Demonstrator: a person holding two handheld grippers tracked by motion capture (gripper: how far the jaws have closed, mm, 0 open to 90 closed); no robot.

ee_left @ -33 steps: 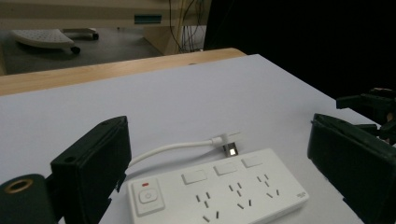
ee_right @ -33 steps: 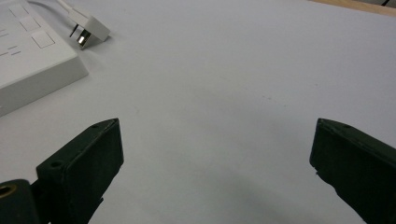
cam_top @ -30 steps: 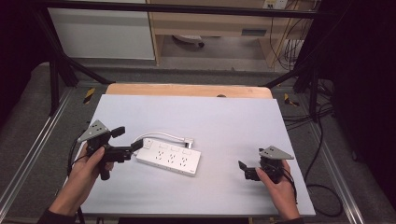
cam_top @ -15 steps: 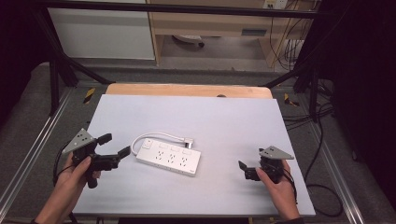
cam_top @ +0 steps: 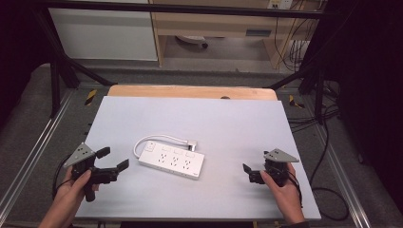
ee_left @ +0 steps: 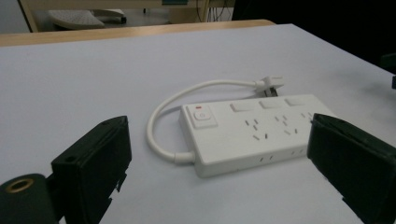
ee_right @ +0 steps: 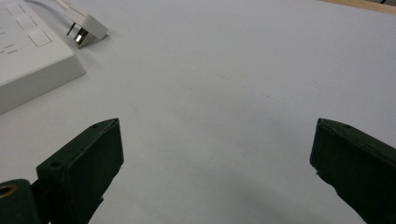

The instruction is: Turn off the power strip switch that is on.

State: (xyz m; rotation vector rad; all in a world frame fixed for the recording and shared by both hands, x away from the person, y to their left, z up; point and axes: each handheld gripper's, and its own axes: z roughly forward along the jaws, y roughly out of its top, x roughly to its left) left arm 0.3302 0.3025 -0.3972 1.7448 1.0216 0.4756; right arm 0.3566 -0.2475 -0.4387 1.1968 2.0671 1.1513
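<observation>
A white power strip lies flat near the middle of the pale table. Its short cord loops round from the left end to the plug behind it. My left gripper is held near the front left corner, open, a short way left of the strip and pointing at it. In the left gripper view the strip lies just beyond my open left gripper, nothing between the jaws. My right gripper stays at the front right, open over bare table. The right gripper view has my right gripper open, with the strip's corner and plug at upper left.
A wooden edge runs along the table's far side. Metal frame rails flank the table on both sides. Loose cables lie on the floor to the right. A white cabinet stands far behind.
My left gripper has drawn back to the left and toward the front edge, away from the power strip's left end. The strip and my right gripper have not moved.
</observation>
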